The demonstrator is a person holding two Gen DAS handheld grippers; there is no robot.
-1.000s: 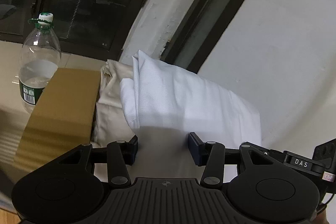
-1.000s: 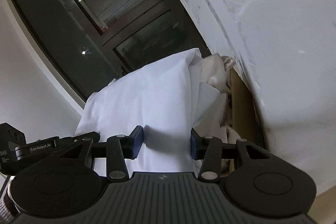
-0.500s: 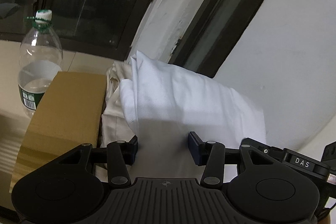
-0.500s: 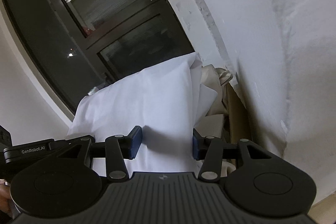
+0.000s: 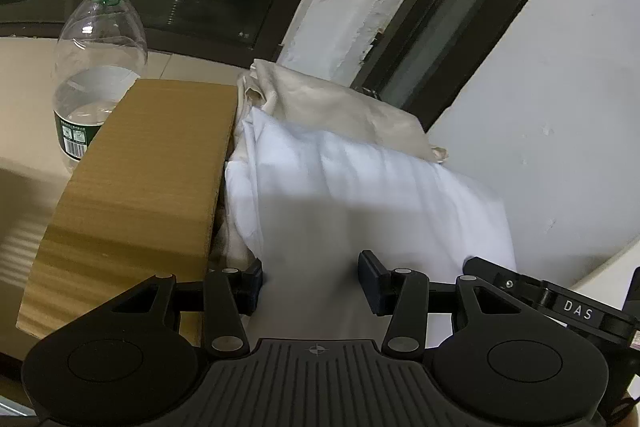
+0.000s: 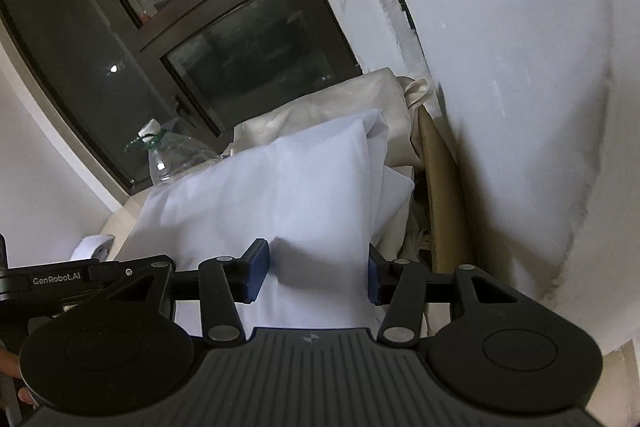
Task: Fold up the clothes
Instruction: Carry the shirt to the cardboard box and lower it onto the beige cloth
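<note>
A folded white garment [image 5: 360, 187] stretches forward from both grippers and leans on a cream garment [image 5: 332, 103] behind it. My left gripper [image 5: 312, 279] is shut on the white garment's near edge, the thick fold filling the gap between its pads. In the right wrist view the same white garment [image 6: 288, 187] runs between the pads of my right gripper [image 6: 316, 273], which is shut on it too. The cream garment [image 6: 320, 107] shows above and behind it. The near part of the white garment is hidden under the gripper bodies.
A brown cardboard panel [image 5: 152, 163] stands left of the clothes, and another cardboard edge [image 6: 440, 187] right of them, against the white wall. A half-full clear water bottle [image 5: 98, 67] stands on the beige ledge. A dark window frame is behind. A white paper roll [image 6: 94, 245] lies at the left.
Both grippers have moved forward and down with the white garment. It now sits lower against the cream garment, which shows above it. The bottle has come into the right wrist view.
</note>
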